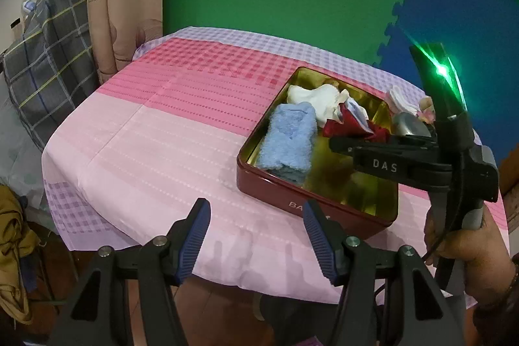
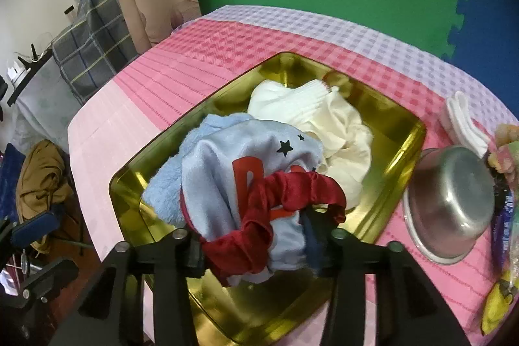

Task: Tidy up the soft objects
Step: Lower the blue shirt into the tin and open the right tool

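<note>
A red tin with a gold inside [image 1: 311, 200] [image 2: 399, 138] sits on the pink checked tablecloth. It holds a rolled blue towel [image 1: 288, 140] [image 2: 165, 193] and a white cloth [image 1: 316, 101] [image 2: 324, 122]. My right gripper [image 2: 256, 235] hangs over the tin, shut on a pale blue cloth with red trim and star print [image 2: 233, 180]; the cloth hides its fingertips. In the left wrist view that gripper [image 1: 337, 143] is over the tin with the red cloth [image 1: 347, 127]. My left gripper [image 1: 256, 209] is open and empty at the table's near edge.
A steel bowl [image 2: 454, 203] [image 1: 410, 125] lies upturned right of the tin. Folded white cloth [image 2: 464, 125] [image 1: 400, 101] and colourful packets [image 2: 506, 151] lie beyond it. A checked pillow [image 1: 48, 54] and curtain are to the left, a green and blue foam wall behind.
</note>
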A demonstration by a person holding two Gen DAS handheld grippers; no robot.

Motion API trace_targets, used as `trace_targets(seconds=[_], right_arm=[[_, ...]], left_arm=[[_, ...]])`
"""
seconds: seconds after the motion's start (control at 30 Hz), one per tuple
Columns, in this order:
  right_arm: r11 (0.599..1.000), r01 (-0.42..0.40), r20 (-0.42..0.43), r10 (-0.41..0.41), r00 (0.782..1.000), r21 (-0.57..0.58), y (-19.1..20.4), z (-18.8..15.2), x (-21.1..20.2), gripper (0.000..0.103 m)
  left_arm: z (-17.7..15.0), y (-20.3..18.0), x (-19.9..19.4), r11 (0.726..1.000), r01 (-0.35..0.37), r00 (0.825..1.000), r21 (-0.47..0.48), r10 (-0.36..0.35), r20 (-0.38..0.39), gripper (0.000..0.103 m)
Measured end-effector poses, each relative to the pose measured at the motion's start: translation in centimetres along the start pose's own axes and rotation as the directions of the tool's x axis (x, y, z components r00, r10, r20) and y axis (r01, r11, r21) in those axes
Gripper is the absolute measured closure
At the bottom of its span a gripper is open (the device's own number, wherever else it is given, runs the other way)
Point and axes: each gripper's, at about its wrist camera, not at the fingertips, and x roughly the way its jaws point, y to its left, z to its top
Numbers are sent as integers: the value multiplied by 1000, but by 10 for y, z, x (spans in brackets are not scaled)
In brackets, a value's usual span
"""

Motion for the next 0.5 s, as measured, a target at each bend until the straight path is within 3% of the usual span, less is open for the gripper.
trace_targets(seconds=[0.1, 0.23, 0.37, 0.5], right_arm=[[1000, -7, 19, 6, 1000, 20, 0, 0, -2, 25], [999, 4, 58, -6, 998, 32, -2, 1, -14, 12], [998, -24, 104, 17, 994, 62, -9, -1, -31, 12], [990, -39, 220, 8, 975, 135, -32, -30, -75, 11]], left_arm=[[1, 3, 3, 1000, 5, 1000, -11, -5, -9, 42], [-1, 7, 7, 1000, 9, 1000, -29, -10, -25, 42], [-3, 4, 7, 1000, 2, 1000, -17, -2, -20, 42], [-6, -5, 5, 999, -22, 1000, 29, 21, 7, 42]])
